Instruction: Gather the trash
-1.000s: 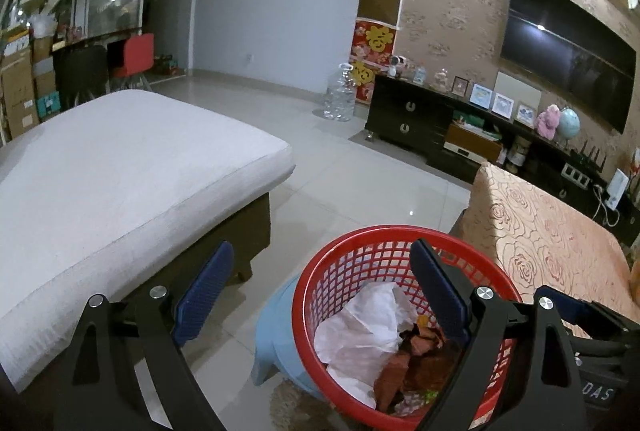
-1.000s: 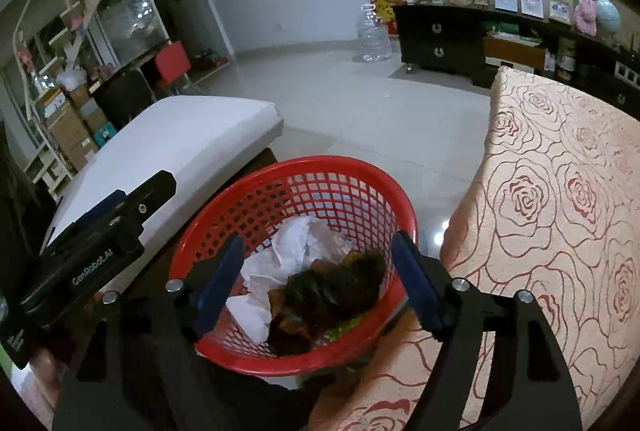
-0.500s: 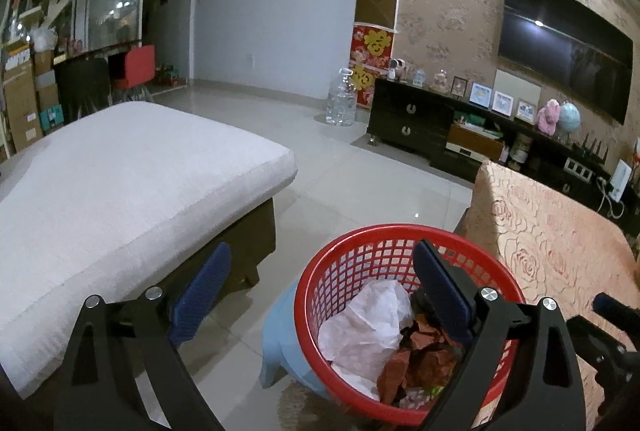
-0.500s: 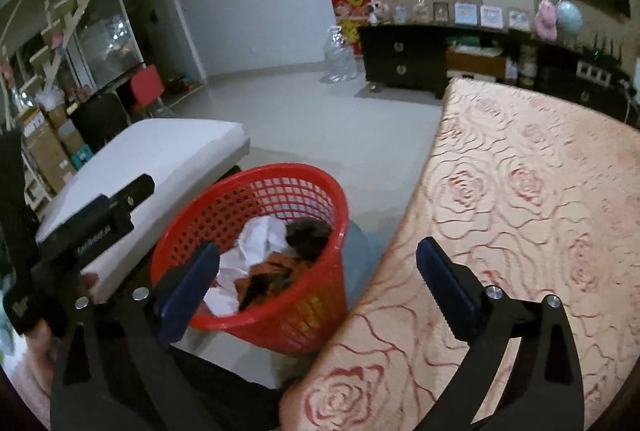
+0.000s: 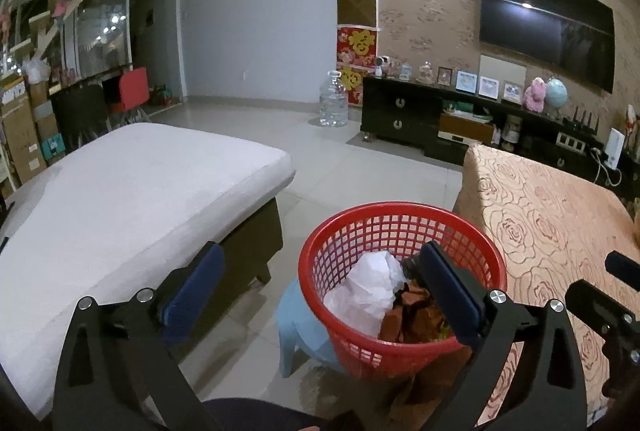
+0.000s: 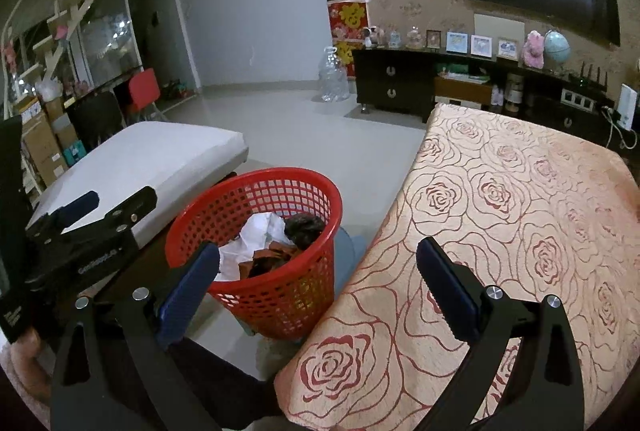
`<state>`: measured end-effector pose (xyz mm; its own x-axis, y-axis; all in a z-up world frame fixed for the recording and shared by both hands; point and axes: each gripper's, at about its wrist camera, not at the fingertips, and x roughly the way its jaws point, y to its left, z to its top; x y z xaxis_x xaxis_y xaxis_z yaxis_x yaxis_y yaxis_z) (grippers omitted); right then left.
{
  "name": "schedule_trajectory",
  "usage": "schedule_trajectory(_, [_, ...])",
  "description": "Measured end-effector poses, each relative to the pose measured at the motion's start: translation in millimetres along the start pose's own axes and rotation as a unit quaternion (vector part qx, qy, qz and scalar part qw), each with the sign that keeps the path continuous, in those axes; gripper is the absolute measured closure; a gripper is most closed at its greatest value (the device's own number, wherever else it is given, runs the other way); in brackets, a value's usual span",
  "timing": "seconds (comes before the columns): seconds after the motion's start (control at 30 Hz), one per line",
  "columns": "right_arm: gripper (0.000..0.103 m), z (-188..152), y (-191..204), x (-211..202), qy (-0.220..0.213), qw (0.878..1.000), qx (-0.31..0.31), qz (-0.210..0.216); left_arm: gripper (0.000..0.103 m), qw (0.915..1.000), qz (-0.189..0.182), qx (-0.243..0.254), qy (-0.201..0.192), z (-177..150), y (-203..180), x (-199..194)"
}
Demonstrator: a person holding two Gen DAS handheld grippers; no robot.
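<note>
The red basket (image 5: 400,283) stands on the floor on a pale blue stool (image 5: 298,327), between the white cushioned bench (image 5: 120,199) and the rose-patterned tablecloth (image 6: 500,231). It already holds white crumpled paper (image 5: 368,291), brown scraps (image 5: 408,315) and a dark clump (image 6: 304,225). No loose trash shows on the cloth or floor. The basket lies just ahead of and below the left gripper (image 5: 320,295), toward its right finger, and to the left of the right gripper (image 6: 320,279), which faces the cloth's edge. Both grippers' fingers are spread wide and hold nothing. The left gripper looks nearer the basket; any next piece probably lies on the cloth side, out of view.
</note>
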<state>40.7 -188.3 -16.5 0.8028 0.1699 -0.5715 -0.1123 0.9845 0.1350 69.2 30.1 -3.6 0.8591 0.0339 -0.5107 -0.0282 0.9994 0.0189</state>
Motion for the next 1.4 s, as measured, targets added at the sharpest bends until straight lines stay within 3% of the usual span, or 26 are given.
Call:
schedule_trajectory(0.57, [0.007, -5, 4, -27, -0.013, 1.0, 0.0, 0.005, 0.008, 0.9998, 0.001, 0.019, 0.004, -7, -7, -28])
schedule_trajectory(1.4, [0.007, -7, -4, -34, -0.016, 1.0, 0.015, 0.004, 0.008, 0.9997, -0.004, 0.022, 0.011, -8, -15, -32])
